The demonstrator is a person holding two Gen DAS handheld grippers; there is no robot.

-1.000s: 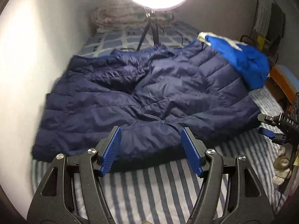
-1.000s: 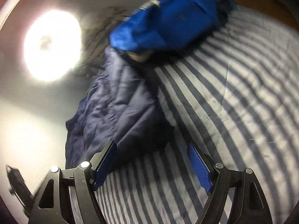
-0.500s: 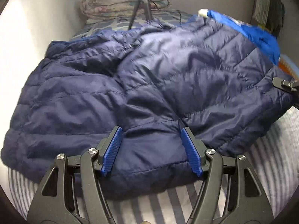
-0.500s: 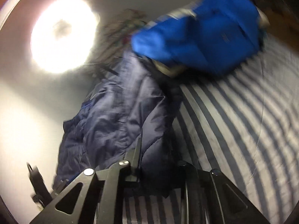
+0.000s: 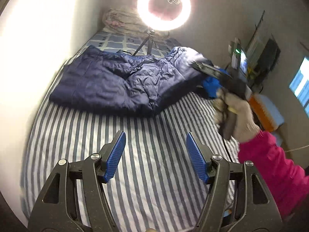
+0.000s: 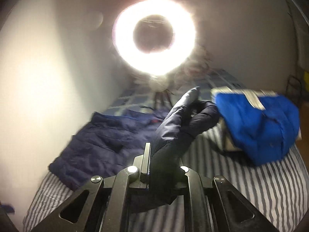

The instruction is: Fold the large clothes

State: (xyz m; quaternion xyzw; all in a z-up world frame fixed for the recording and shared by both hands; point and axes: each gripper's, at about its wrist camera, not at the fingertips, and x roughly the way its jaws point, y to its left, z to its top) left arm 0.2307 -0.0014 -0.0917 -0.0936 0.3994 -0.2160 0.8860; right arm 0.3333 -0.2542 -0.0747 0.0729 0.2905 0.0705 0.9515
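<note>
My right gripper (image 6: 164, 166) is clamped on a fold of the navy jacket (image 5: 119, 85), which otherwise lies on the striped bed (image 5: 146, 141). My left gripper (image 5: 154, 156) gapes wide, empty, seemingly above bare sheet.

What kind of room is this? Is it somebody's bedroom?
Most likely yes, a small bedroom. The navy puffer jacket lies on a bed with a striped sheet, folded bedding is piled at the far end, and walls close in tightly. A ring light suggests it is set up for filming.
</note>
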